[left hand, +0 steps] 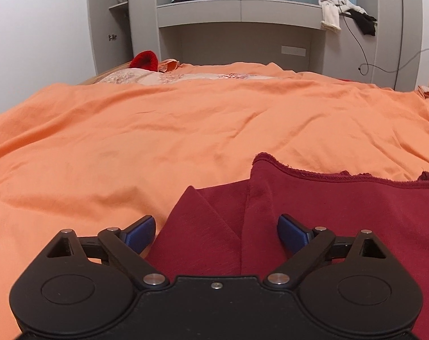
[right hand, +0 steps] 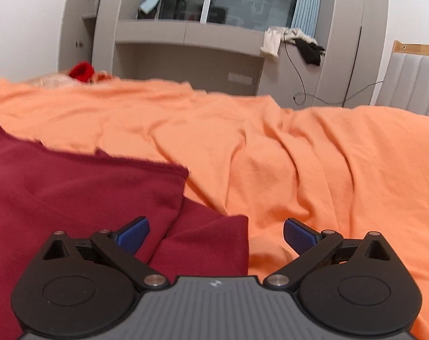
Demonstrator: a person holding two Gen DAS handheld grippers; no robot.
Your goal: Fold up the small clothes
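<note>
A dark red garment (left hand: 327, 215) lies flat on the orange bedsheet (left hand: 157, 141). In the left wrist view its left sleeve (left hand: 197, 226) points forward between my fingers. My left gripper (left hand: 216, 226) is open above that sleeve, holding nothing. In the right wrist view the same garment (right hand: 72, 187) fills the lower left, with its right sleeve (right hand: 208, 243) under the gripper. My right gripper (right hand: 216, 231) is open over the sleeve's edge, holding nothing.
The orange bedsheet (right hand: 299, 155) spreads wide ahead and to both sides. A red item (left hand: 143, 60) and a patterned pillow (left hand: 157, 77) lie at the far side. Grey shelving (left hand: 242, 14) with hanging clothes (left hand: 332, 14) and a cable stands beyond.
</note>
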